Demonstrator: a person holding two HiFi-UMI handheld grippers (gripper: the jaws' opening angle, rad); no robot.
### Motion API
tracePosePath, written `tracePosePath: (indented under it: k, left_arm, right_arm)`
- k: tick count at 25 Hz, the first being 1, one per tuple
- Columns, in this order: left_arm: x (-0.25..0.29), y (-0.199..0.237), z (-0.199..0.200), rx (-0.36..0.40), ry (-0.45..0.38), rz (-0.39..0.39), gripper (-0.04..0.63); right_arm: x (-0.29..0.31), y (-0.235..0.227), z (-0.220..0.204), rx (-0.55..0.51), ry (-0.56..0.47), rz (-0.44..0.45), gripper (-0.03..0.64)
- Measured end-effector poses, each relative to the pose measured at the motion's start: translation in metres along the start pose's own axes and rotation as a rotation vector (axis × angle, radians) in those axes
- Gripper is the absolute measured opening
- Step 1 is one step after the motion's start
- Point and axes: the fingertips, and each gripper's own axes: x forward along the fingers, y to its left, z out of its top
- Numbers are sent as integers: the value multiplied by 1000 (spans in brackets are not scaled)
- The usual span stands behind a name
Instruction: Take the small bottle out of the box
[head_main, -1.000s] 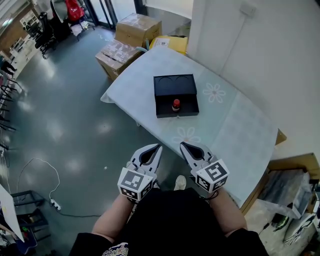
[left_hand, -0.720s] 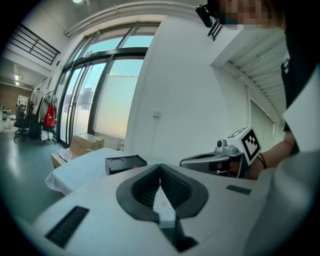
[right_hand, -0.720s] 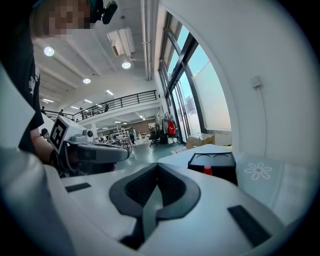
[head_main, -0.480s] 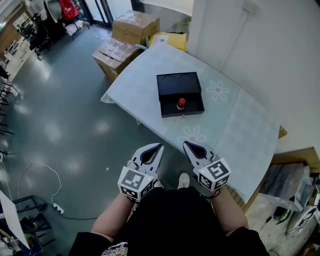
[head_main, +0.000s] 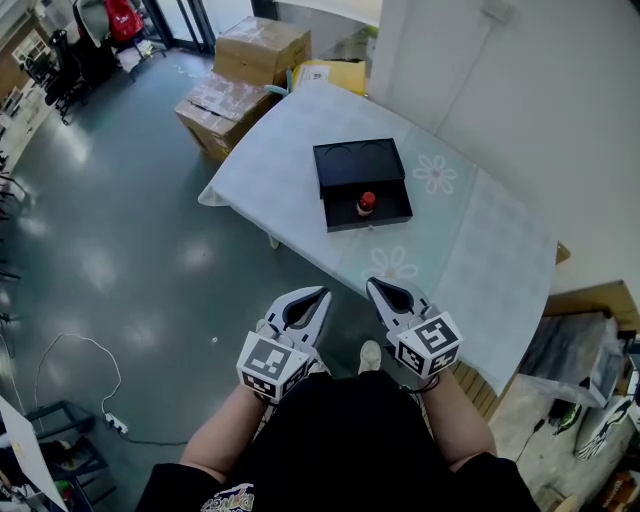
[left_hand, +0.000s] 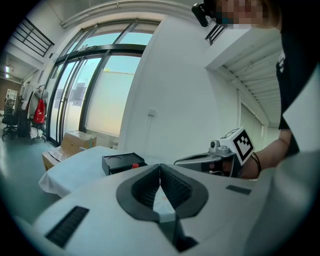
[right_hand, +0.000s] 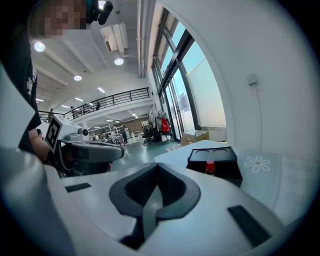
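Note:
A black box (head_main: 362, 178) lies open on the table's pale flowered cloth (head_main: 470, 240). In the box's front part stands a small bottle with a red cap (head_main: 367, 204), also visible in the right gripper view (right_hand: 210, 167) and the left gripper view (left_hand: 134, 165). Both grippers hang side by side in front of the person's body, short of the table's near edge and well away from the box. My left gripper (head_main: 320, 292) is shut with nothing in it. My right gripper (head_main: 369, 285) is shut too, also empty. Each points toward the table.
Cardboard boxes (head_main: 258, 46) stand on the grey floor beyond the table's far corner. A white wall (head_main: 520, 90) runs along the table's right side. A wooden crate and clutter (head_main: 580, 350) sit at the lower right. A cable (head_main: 60, 345) lies on the floor at left.
Both grippers and the head camera have edged forward toward the table, so the box sits slightly higher and more to the right in view. Both pairs of jaws stay shut.

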Motion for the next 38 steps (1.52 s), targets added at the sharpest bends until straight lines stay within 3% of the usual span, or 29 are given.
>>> tracePosePath:
  k: [20, 38]
  left_arm:
    - [-31, 30, -11, 29, 6, -97, 29]
    - [16, 35, 0, 0, -6, -24, 29]
  right_arm:
    - [42, 17, -2, 7, -14, -74, 23]
    - [71, -44, 7, -15, 31, 11, 23]
